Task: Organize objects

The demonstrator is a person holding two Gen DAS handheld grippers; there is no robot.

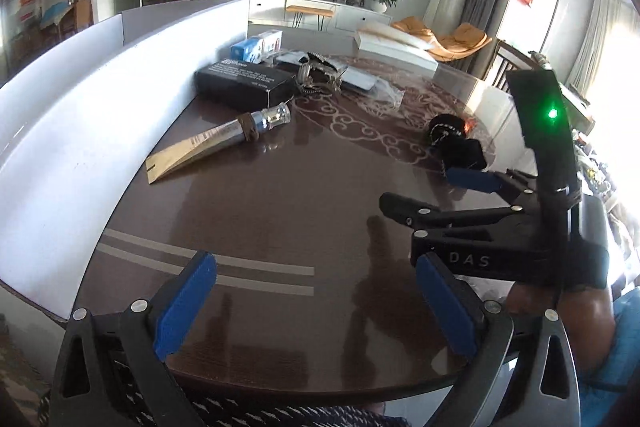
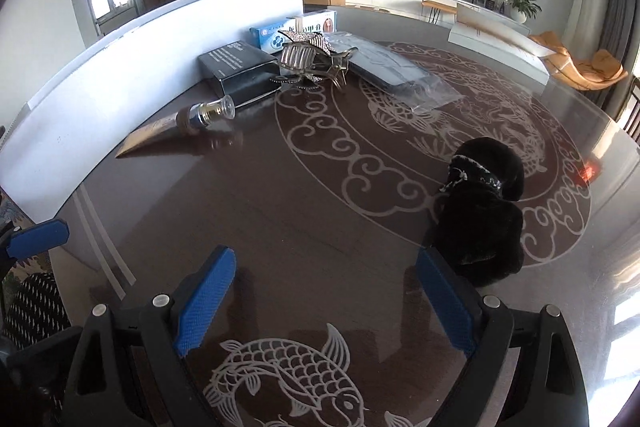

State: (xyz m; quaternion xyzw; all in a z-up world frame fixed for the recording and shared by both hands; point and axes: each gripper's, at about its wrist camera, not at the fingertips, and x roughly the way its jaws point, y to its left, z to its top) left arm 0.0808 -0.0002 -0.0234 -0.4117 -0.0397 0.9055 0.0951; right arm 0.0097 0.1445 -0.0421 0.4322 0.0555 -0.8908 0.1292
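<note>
Two tools hovering over one dark glossy patterned surface (image 2: pixel 320 211), both spread wide with nothing between the blue pads. Left tool (image 1: pixel 316 301) gaping over bare surface; right tool (image 2: pixel 326 301) gaping over a white fish pattern, also showing in the left view (image 1: pixel 432 193).

Objects sitting on the surface:
- one black fuzzy fabric item (image 2: pixel 486 211), lying just beyond the right tool's right finger, not touching as far as I can tell
- one clear glass bottle with a tan paper sleeve (image 2: pixel 188 123), lying on its side near the white curved partition wall (image 2: pixel 80 107)
- one black rectangular box with white print (image 2: pixel 236 71), behind the bottle
- two white-and-blue cartons (image 2: pixel 276 33), at the far edge
- one metallic claw hair clip (image 2: pixel 308 61), touching the black box
- one clear plastic-bagged grey flat pack (image 2: pixel 396 71), right of the clip
</note>
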